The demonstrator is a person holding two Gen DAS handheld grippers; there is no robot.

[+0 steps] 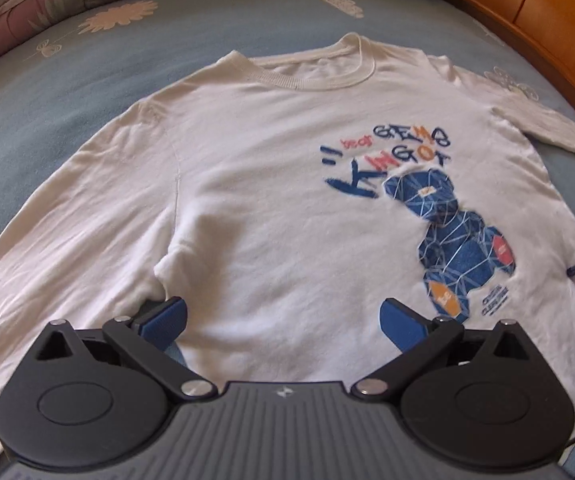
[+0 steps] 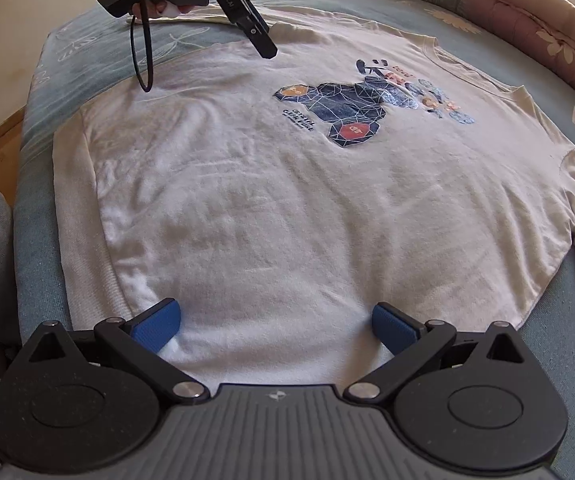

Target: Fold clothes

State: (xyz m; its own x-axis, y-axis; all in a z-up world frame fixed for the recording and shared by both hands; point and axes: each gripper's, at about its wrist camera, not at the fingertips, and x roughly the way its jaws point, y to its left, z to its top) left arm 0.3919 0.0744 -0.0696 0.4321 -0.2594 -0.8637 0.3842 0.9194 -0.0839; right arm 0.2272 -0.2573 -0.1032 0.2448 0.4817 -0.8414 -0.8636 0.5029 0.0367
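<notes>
Two grippers, left gripper (image 1: 283, 316) and right gripper (image 2: 275, 322), hover with jaws wide, holding nothing. White sweatshirt (image 2: 287, 200) lies flat, print up, reaching the bed's (image 2: 39, 140) near edge. Risk: grasping one fabric layer, apparently loose, would drag the body and skew the fold.

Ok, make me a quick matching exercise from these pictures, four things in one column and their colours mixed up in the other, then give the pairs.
Things:
1. shirt
2. bear print
3. bedspread
4. tool pads

Colours:
A. blue-grey with pale flowers
B. bright blue
C. white
D. dark blue with orange patches

Pairs: 1-C, 2-D, 3-A, 4-B
</notes>
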